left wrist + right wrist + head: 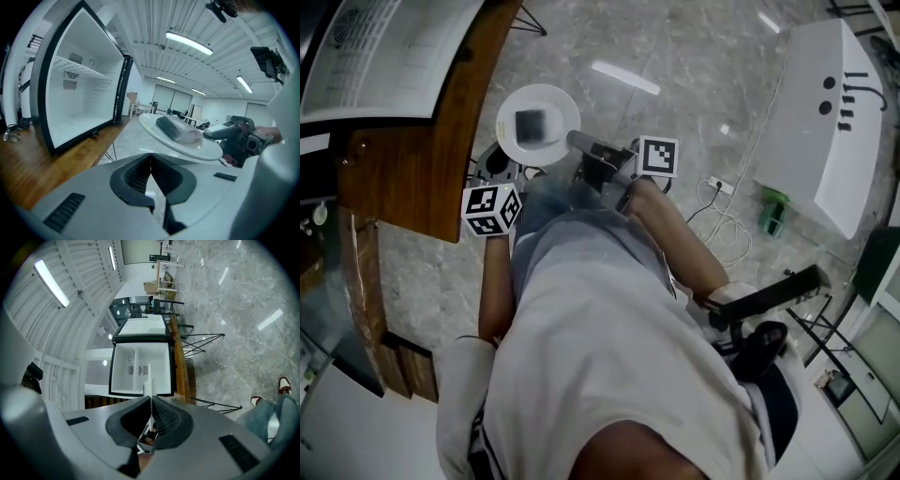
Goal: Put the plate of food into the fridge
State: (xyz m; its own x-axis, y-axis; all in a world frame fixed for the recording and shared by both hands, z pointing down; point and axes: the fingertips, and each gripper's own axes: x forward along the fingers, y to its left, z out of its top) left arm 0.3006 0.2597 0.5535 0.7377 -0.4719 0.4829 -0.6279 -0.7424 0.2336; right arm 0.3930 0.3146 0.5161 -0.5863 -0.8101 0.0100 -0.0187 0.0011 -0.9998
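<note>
While plate point(537, 125) hangs at upper centre over floor, my right gripper point(150, 397) pinches its rim edge-on, likely so food point(178, 129) won't slide. Left gripper point(151, 176) fingers closed together, empty. Fridge point(79, 93) open at frame left; plate not yet inside.

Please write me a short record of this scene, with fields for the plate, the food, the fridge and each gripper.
plate: white plate, held in the air, not yet in the fridge
food: one grey wrapped piece, lying on the plate
fridge: fridge stands open on a wooden table, one shelf inside
right gripper: right gripper shut on the plate's rim
left gripper: left gripper shut, holding nothing
</note>
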